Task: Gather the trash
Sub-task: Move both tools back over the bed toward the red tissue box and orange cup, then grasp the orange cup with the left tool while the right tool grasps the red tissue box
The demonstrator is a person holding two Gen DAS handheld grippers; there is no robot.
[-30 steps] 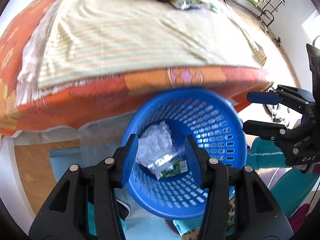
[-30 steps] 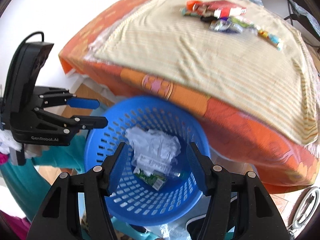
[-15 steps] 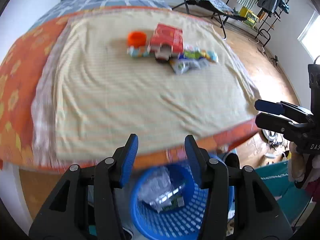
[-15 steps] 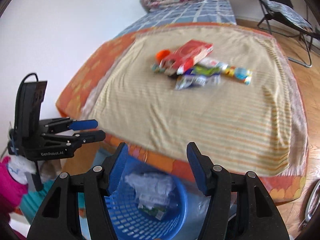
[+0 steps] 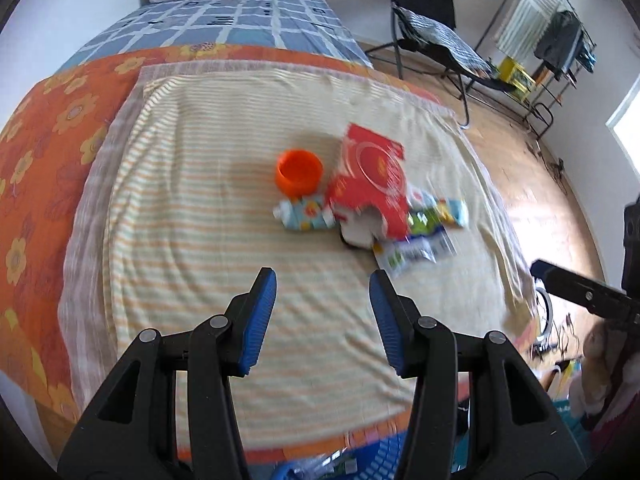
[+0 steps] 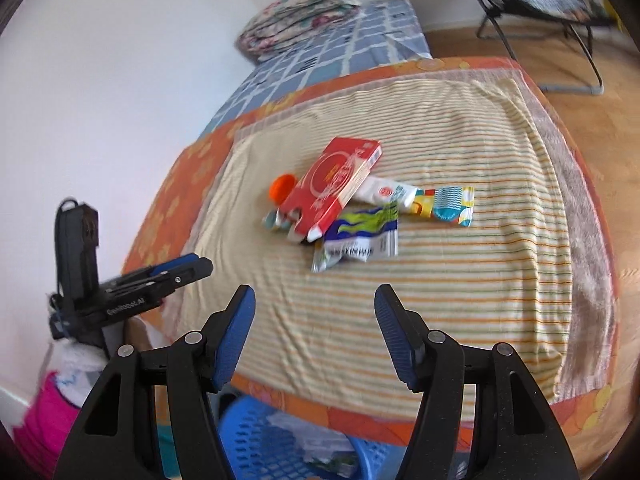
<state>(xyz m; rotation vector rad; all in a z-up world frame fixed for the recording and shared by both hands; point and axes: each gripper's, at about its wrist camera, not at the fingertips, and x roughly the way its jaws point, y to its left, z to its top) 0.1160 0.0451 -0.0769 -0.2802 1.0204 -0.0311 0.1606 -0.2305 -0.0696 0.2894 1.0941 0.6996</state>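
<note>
Partly done, judging by the blue basket (image 6: pixel 256 436) at the foot of the bed, already holding crumpled white paper and at least one green-printed wrapper, though mostly hidden behind the gripper bodies. Left to collect: a cluster of litter near the middle of the striped cloth (image 5: pixel 192 248), well ahead of both tools. Counted in that cluster: one orange cup (image 5: pixel 299 171), lying beside one red cardboard box (image 5: pixel 370 178) with a torn end; one light-blue patterned packet (image 5: pixel 306 216) touching the box's near-left corner; one green-and-blue wrapper (image 6: pixel 362 222) and one silver-white wrapper (image 6: pixel 352 252) overlapping just under the box; one white tube-like packet (image 6: pixel 386 192) and one yellow-and-teal wrapper (image 6: pixel 444 205) end to end beyond them. Seven pieces in all, as far as can be told with the overlap and blur. Left gripper (image 5: pixel 322 300) spread wide and carrying nothing, aimed at the bare cloth short of the pile. Right gripper (image 6: pixel 314 314) likewise wide and empty, hovering over the near edge of the bed. Probably between trips, lining up for another pick.
</note>
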